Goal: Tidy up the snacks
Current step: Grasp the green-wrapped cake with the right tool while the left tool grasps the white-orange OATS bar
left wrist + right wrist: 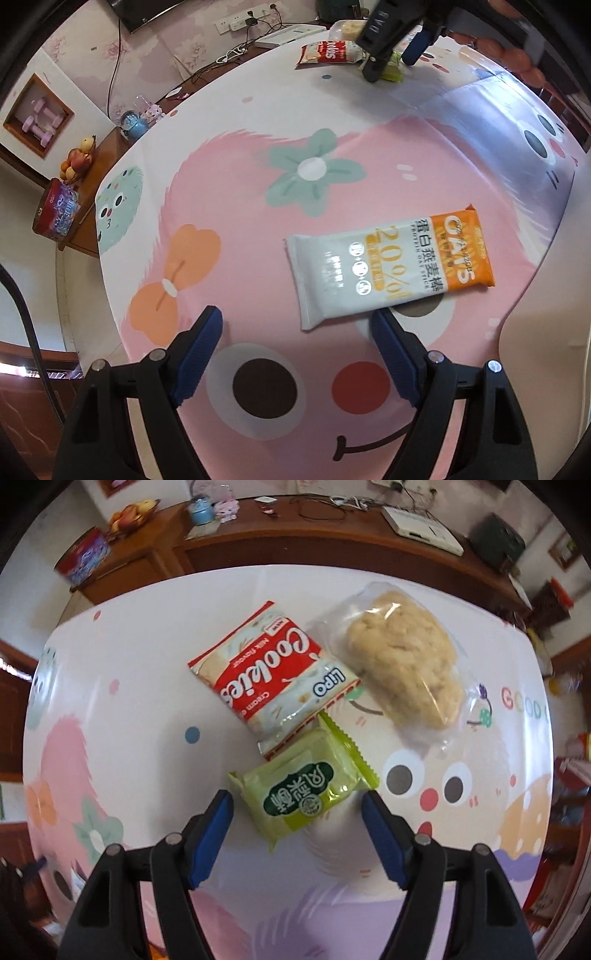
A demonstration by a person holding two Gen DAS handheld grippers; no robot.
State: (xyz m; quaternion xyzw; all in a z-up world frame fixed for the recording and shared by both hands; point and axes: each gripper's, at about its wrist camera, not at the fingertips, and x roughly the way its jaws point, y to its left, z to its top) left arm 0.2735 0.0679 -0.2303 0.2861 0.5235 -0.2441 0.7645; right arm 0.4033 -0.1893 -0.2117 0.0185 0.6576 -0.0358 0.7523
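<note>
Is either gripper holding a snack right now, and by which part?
Neither. The left gripper stands open beside the oat bar; the right gripper stands open around the green packet, pads not touching it.

both wrist views look steeply down, close over tablecloth (258, 110); probably same cookie packet (327, 51) in both.

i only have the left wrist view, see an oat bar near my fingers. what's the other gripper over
Observer: The right gripper hangs open over a green snack packet.
Operator: anything touching that packet
Observer: A red Cookies pack overlaps the packet's upper edge.
Operator: what's the pale blob behind them
Observer: A clear bag holding a pale crumbly pastry, beside the Cookies pack.
</note>
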